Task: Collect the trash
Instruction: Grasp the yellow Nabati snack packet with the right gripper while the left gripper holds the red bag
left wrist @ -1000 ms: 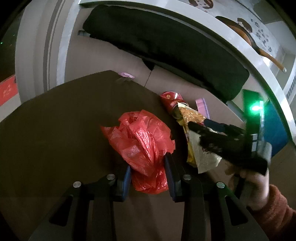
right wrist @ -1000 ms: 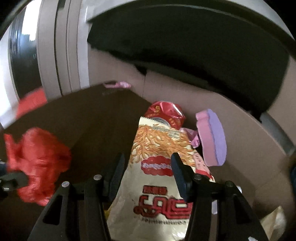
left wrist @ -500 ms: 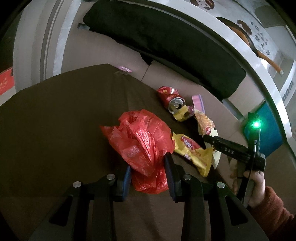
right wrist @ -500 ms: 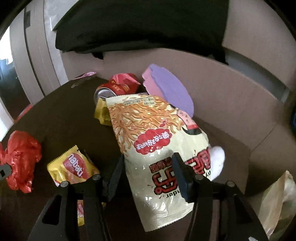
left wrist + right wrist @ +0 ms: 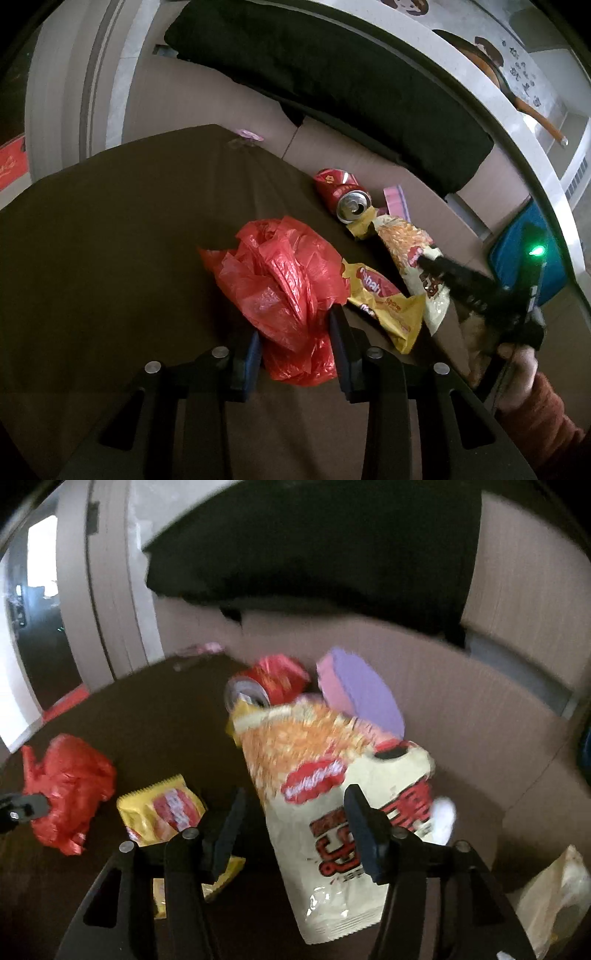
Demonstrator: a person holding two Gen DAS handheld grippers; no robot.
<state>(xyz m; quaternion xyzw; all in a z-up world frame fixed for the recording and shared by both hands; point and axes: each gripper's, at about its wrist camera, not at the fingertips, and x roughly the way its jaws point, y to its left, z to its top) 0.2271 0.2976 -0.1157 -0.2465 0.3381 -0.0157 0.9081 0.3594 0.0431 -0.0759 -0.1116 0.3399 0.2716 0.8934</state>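
Clamping the crumpled red plastic bag (image 5: 284,295) between its pads, the left gripper (image 5: 295,343) holds it just above the dark brown worktop (image 5: 110,240); the bag's lower folds bulge out below the fingers. Just right of the bag lies a yellow snack wrapper (image 5: 384,302) with a red label whose white lettering is only partly readable, something like "Dahat". The right gripper (image 5: 291,827) stands with its jaws apart and they have just been opening; the cream noodle packet (image 5: 332,805) lies between and under them, the right finger over its face and the left finger clear of its edge, so no grip shows. Bold red characters on the packet's lower half are blurred and partly covered by the finger; a red cloud-shaped label above them carries white script too smeared to read. In the left wrist view a hand (image 5: 517,373) in a rust-coloured sleeve carries that gripper, a green light glowing above it. Farther back a crushed red drink can (image 5: 341,192) lies on its side, its silver top facing the camera, touching a scrap of yellow wrapper. Beside it a pink and purple sponge (image 5: 358,686) leans against a cardboard wall (image 5: 461,709). A pale bag (image 5: 554,893) is cut off at the lower right edge.
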